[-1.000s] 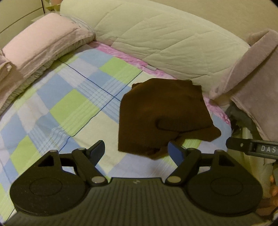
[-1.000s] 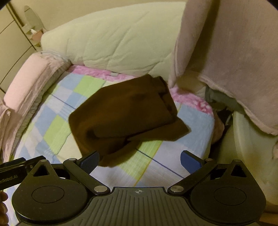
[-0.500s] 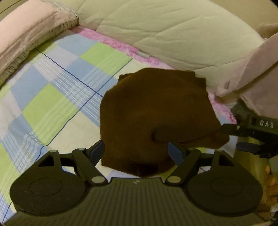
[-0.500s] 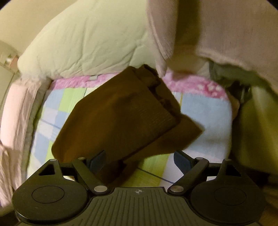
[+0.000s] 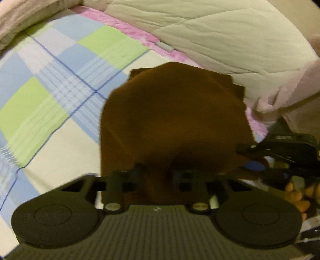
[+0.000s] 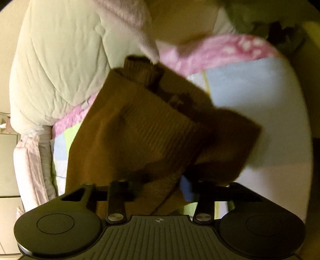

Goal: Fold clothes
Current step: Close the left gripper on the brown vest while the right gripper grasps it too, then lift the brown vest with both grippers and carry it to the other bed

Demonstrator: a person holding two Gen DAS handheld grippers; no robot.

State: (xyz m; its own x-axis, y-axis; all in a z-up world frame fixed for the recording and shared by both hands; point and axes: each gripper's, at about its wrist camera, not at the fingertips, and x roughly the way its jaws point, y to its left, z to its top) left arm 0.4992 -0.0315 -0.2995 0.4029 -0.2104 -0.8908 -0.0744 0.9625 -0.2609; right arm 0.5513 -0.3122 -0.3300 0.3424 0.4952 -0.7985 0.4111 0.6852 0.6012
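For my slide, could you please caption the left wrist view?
Left gripper closes on the near edge of a brown garment lying on a checked bedsheet.

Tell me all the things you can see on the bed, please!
Brown knitted garment: one, dark brown, partly folded, lying on the checked sheet just ahead of both grippers.
Checked sheet: one, blue, green and cream squares with a pink edge, covering the bed.
Quilted duvet: one, pale cream-green, bunched along the far side of the bed.
Pink blanket: one, pale pink, hanging in at the right.
Pink pillow: one, pale pink, far left corner.
Left gripper: one, black, jaws closed in on the garment's near edge; blurred.
Right gripper: one, black, jaws closing on the garment's near corner; blurred.
Person's hand: one, holding the right gripper.
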